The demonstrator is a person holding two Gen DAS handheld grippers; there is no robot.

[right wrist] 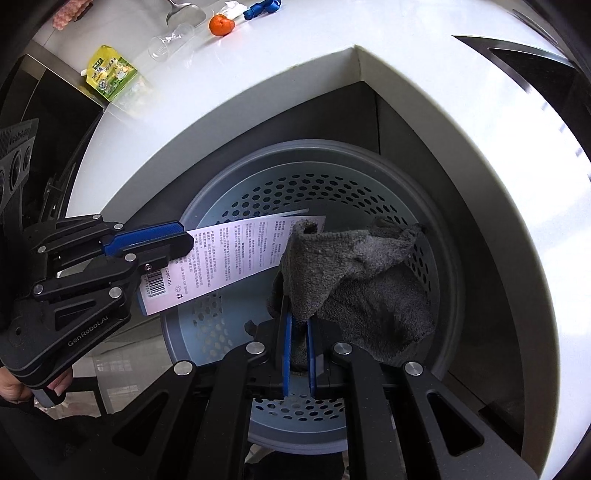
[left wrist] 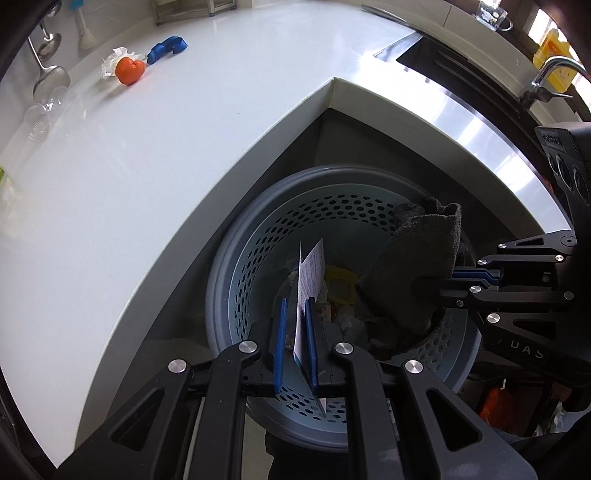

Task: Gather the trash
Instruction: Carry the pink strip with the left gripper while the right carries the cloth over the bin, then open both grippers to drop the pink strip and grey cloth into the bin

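A round blue-grey perforated bin (left wrist: pixel 258 236) (right wrist: pixel 229 184) stands on the floor in the counter's inner corner, with yellow and white scraps at its bottom. My left gripper (left wrist: pixel 297 306) (right wrist: pixel 184 240) hangs over its mouth, shut on a white printed paper label (left wrist: pixel 312 273) (right wrist: pixel 236 254). My right gripper (right wrist: pixel 297 314) (left wrist: pixel 448 280) is beside it over the bin, shut on a dark grey cloth (right wrist: pixel 354 273) (left wrist: pixel 417 266) that drapes into the bin.
On the white counter (left wrist: pixel 184 147) lie an orange fruit (left wrist: pixel 129 71) (right wrist: pixel 221 25) with crumpled wrapping, a blue object (left wrist: pixel 167 48), a clear glass on its side (right wrist: pixel 170 40) and a green-yellow pouch (right wrist: pixel 110 74). A sink (left wrist: pixel 461 62) with a tap sits at right.
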